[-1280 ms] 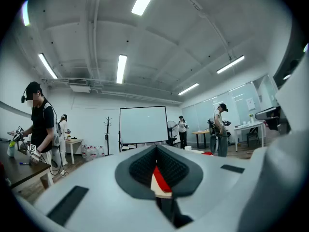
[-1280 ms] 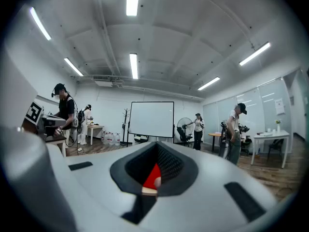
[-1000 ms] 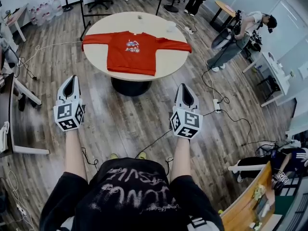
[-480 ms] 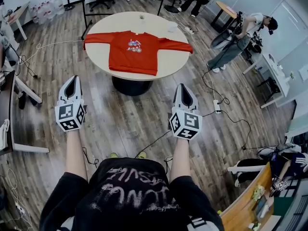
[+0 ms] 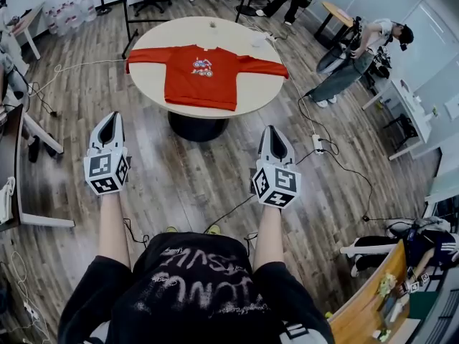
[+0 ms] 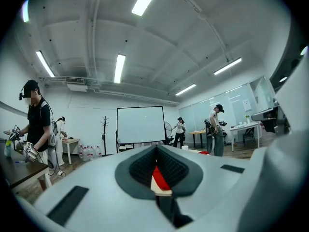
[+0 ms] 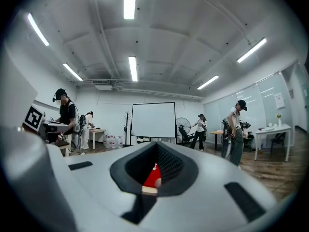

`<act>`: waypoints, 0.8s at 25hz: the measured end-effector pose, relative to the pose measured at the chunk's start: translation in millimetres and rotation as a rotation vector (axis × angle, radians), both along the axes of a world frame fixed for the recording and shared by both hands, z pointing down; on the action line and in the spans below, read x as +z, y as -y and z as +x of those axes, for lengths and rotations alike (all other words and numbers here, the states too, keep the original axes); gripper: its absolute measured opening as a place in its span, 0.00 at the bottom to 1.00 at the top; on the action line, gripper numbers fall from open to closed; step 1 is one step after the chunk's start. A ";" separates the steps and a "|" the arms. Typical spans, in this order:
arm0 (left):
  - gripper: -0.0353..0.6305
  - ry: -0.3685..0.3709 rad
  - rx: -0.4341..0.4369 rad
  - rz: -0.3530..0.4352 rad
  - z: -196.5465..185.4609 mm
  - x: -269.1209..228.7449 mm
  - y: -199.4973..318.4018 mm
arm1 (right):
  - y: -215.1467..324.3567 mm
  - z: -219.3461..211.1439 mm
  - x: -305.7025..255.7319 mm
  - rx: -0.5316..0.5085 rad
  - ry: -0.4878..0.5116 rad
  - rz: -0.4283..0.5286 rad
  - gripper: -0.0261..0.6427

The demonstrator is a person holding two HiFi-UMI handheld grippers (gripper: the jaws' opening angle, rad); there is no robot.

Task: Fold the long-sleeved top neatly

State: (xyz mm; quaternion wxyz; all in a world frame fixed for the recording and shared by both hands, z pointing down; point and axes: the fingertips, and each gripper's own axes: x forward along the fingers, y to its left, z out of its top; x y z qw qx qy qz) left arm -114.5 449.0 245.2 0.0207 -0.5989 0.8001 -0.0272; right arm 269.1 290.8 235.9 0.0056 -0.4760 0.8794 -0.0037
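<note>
Left gripper (image 5: 109,122), right gripper (image 5: 275,133) closed tight, empty, level; red top (image 5: 201,77) spread flat on table (image 5: 252,95) well beyond fingertips, likely ready for sleeve folds, none started

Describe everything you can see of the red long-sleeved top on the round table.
The red top lies flat and unfolded, front up, on the round table. It looks like soft fabric, with a small printed picture on the chest. Both sleeves stretch out sideways towards the table's edges, and the hem is at the near side. Only the table touches it.
</note>
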 end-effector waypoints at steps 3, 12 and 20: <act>0.07 -0.005 -0.001 -0.004 -1.5 1.4 -2.7 | -4.2 -1.4 1.3 -0.001 0.000 -0.001 0.05; 0.33 -0.022 0.018 0.007 -4.8 -2.4 3.1 | -5.7 2.3 5.4 0.018 0.001 -0.019 0.05; 0.47 -0.032 0.026 -0.013 -13.0 8.6 3.5 | -7.6 -7.0 7.7 0.022 -0.002 -0.025 0.05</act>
